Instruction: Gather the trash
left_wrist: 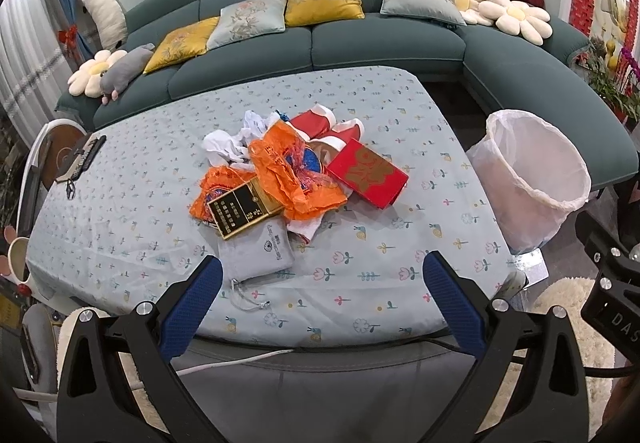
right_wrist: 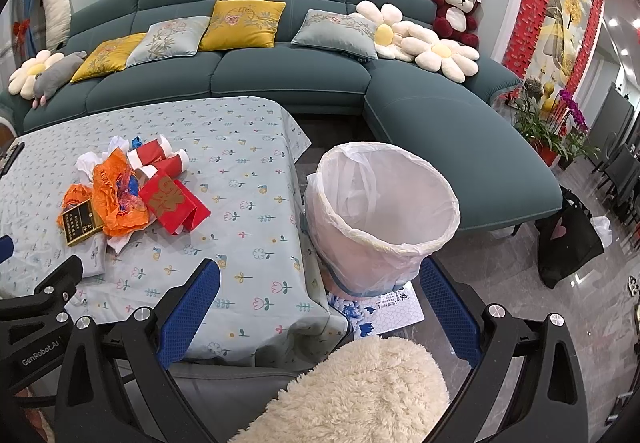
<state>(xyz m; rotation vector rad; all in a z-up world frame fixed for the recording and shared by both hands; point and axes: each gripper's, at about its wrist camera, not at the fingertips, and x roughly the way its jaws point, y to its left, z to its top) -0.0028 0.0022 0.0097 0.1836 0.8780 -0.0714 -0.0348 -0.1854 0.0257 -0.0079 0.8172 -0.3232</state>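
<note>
Both grippers, left gripper (left_wrist: 322, 299) and right gripper (right_wrist: 320, 307), spread wide and empty; grey drawstring fabric pouch (left_wrist: 256, 253) (nearest trash) lies just beyond left fingers, white-lined round bin (right_wrist: 380, 211) at right.

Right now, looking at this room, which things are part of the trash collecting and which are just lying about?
Part of the job:
orange plastic bag
red box
black and gold box
grey pouch
red paper cups
white crumpled paper
lined bin

Just lying about:
sofa cushions
plush bear
remote controls
fluffy stool
</note>
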